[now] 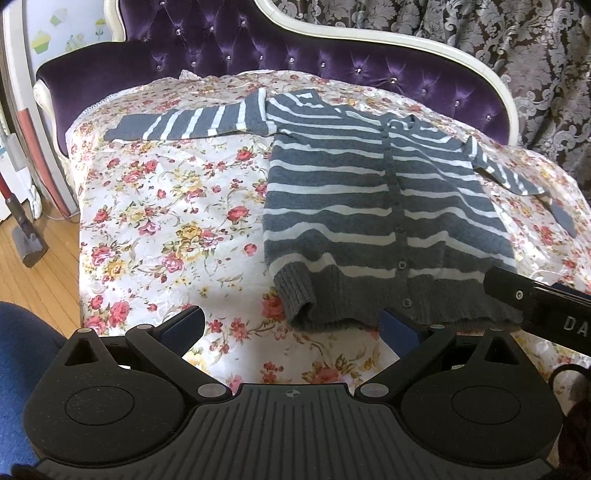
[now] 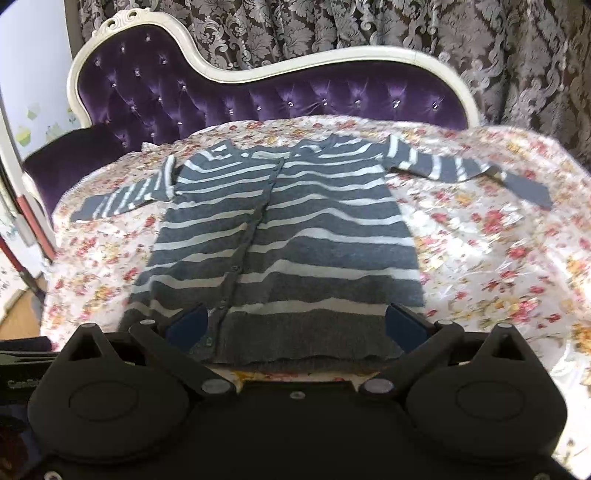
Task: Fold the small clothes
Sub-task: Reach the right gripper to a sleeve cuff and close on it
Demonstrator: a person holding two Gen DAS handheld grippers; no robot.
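Observation:
A grey cardigan with white stripes [image 1: 369, 206] [image 2: 280, 240] lies flat and buttoned on the floral bedspread [image 1: 166, 221] [image 2: 498, 258], both sleeves spread out to the sides. My left gripper [image 1: 291, 328] is open just in front of the ribbed hem's left corner, its right finger [image 1: 400, 330] beside the hem and nothing between the fingers. My right gripper [image 2: 295, 325] is open too, with its fingers straddling the hem's middle above the cloth. The right gripper's body [image 1: 535, 306] shows at the right edge of the left wrist view.
A purple tufted sofa back with a white frame [image 1: 332, 48] [image 2: 258, 92] rises behind the spread, with patterned curtains [image 2: 443, 29] beyond. Wooden floor [image 1: 33, 266] and a vacuum or mop lie at the left. A blue sleeve or lap [image 1: 22, 369] sits at the lower left.

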